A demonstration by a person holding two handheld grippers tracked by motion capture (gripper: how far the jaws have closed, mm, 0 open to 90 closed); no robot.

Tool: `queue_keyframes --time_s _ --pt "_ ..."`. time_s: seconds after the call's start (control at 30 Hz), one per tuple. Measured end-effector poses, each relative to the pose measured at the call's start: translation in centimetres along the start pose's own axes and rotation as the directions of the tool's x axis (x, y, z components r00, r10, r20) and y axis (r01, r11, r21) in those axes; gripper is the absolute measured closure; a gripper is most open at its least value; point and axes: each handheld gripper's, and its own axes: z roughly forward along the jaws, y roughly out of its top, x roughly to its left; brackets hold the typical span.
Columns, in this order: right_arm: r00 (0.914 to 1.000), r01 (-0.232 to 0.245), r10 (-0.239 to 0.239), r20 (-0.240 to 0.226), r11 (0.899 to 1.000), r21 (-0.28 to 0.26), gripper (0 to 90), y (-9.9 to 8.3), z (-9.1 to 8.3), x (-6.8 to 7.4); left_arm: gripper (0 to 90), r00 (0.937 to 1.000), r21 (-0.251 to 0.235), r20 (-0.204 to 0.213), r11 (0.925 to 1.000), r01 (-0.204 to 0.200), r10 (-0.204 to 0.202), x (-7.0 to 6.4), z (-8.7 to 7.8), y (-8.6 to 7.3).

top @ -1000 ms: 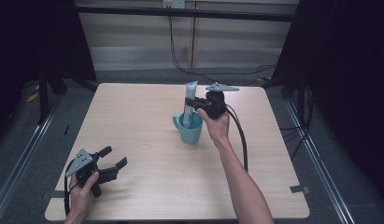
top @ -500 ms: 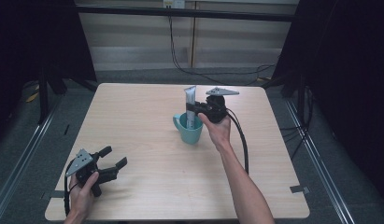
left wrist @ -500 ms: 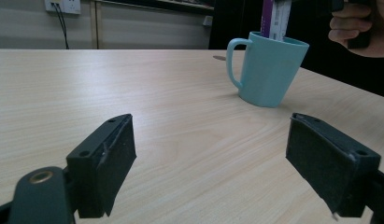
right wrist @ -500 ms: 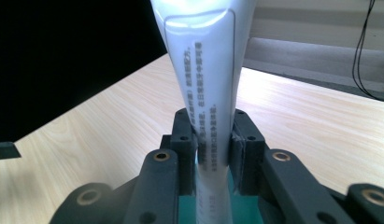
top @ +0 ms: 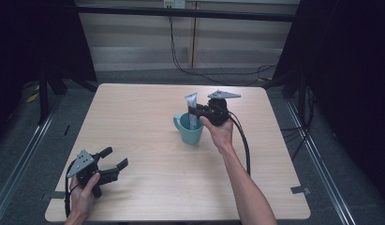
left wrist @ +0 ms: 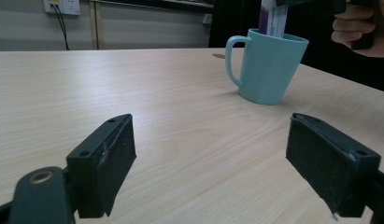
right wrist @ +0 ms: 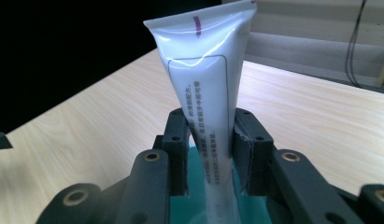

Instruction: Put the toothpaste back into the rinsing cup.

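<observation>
The tube [right wrist: 206, 88] stands upright with its lower end inside the mug [top: 190, 133] and its flat crimped end uppermost. Most of its length projects above the rim. The mug stands near the middle of the table [top: 148, 108], handle toward the person's left; in the left gripper view the mug [left wrist: 269, 70] shows the tube [left wrist: 273, 18] entering its mouth from above.

The right gripper [top: 203, 111] is closed on the tube, one jaw pad pressed against each flat face just above the rim. In the right gripper view the right gripper [right wrist: 209, 154] grips the tube near mid-length, with the mug's teal interior visible below the jaws.

The left gripper [top: 113, 161] rests at the near left corner of the table, well apart from the mug. Its jaws stand wide apart and hold nothing; in the left gripper view the left gripper [left wrist: 227, 154] frames bare tabletop.

Step in hand, as judged: placing the tube into the mug. The tube is in the mug but not released.

Next move, as judged:
1. Lower until the tube's bottom end seats on the mug floor.
2. Spread the jaws evenly so neither pad drags the tube sideways.
3. Withdraw clear of the crimped end; the tube will likely lean against the rim.
</observation>
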Motion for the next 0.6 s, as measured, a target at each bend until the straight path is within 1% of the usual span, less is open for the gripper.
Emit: queue_keyframes --time_s 0.03,0.07,0.17,0.2,0.37,0.47,0.57,0.6 --pt "0.9999 0.005 -0.005 0.011 1.000 -0.001 67.6 0.1 -0.1 0.1 15.7 1.0000 0.000 -0.001 1.0000 -0.004 0.004 0.0 0.0 0.0" --pt "1.0000 0.006 -0.006 0.004 1.000 -0.010 66.7 0.1 -0.2 0.1 15.7 0.9999 0.000 0.000 0.9999 -0.011 0.011 -0.1 0.0 0.0" --pt "1.0000 0.002 -0.002 0.001 1.000 -0.026 63.2 0.3 -0.5 0.2 15.7 0.9999 0.000 -0.002 0.9999 -0.010 0.010 -0.1 0.0 0.0" --pt "1.0000 -0.002 0.001 -0.007 0.999 -0.032 61.8 0.4 -0.6 0.1 15.7 0.9999 0.002 -0.001 0.9999 -0.013 0.013 -0.1 0.0 0.0" --pt "0.9997 -0.023 0.023 -0.004 0.999 -0.042 49.8 0.6 -1.0 0.0 15.7 0.9999 0.001 -0.002 0.9999 -0.014 0.014 -0.1 0.0 0.0" --pt "0.9995 -0.030 0.030 -0.014 0.999 -0.039 44.1 0.6 -1.1 -0.1 15.7 1.0000 0.001 0.000 1.0000 -0.008 0.008 0.0 0.0 0.0" --pt "0.9991 -0.037 0.036 -0.023 0.998 -0.047 37.7 0.6 -1.1 -0.1 15.7 0.9999 0.002 0.000 0.9999 -0.014 0.014 0.0 0.0 0.0" --pt "0.9990 -0.037 0.036 -0.027 0.998 -0.052 34.3 0.6 -1.1 0.0 15.7 0.9999 0.000 0.001 0.9999 -0.010 0.010 -0.1 0.0 0.0"
